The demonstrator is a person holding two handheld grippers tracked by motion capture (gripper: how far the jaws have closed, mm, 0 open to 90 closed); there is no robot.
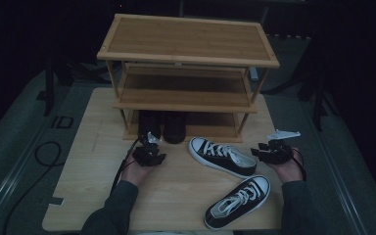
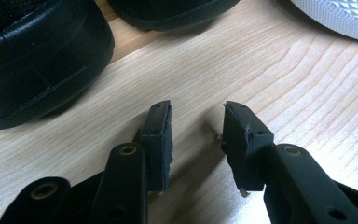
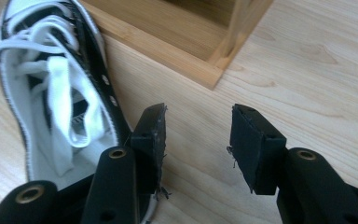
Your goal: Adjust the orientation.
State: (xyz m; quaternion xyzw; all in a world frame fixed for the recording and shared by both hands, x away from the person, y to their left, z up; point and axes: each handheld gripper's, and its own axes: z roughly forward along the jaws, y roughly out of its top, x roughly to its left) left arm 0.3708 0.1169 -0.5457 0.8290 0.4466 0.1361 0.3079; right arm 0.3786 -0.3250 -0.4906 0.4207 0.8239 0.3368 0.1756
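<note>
Slatted bamboo rack (image 1: 188,58) sits beyond both grippers, two matte black shoes (image 1: 161,126) tucked in its bottom tier, just ahead of the left gripper (image 1: 149,152). Black canvas sneaker (image 1: 223,156), white laces and rubber toe, lies just left of the right gripper (image 1: 269,149); its twin (image 1: 238,201) sits nearer the table edge. Both grippers gape half-open, empty, bare wood between.

far sneaker (image 1: 222,156): black canvas, white laces and sole, lay upright before the rack, toe leftward
near sneaker (image 1: 238,201): matching, upright, near the table's front edge

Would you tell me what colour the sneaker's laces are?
White laces on the black sneaker, clearest in the right gripper view.
</note>
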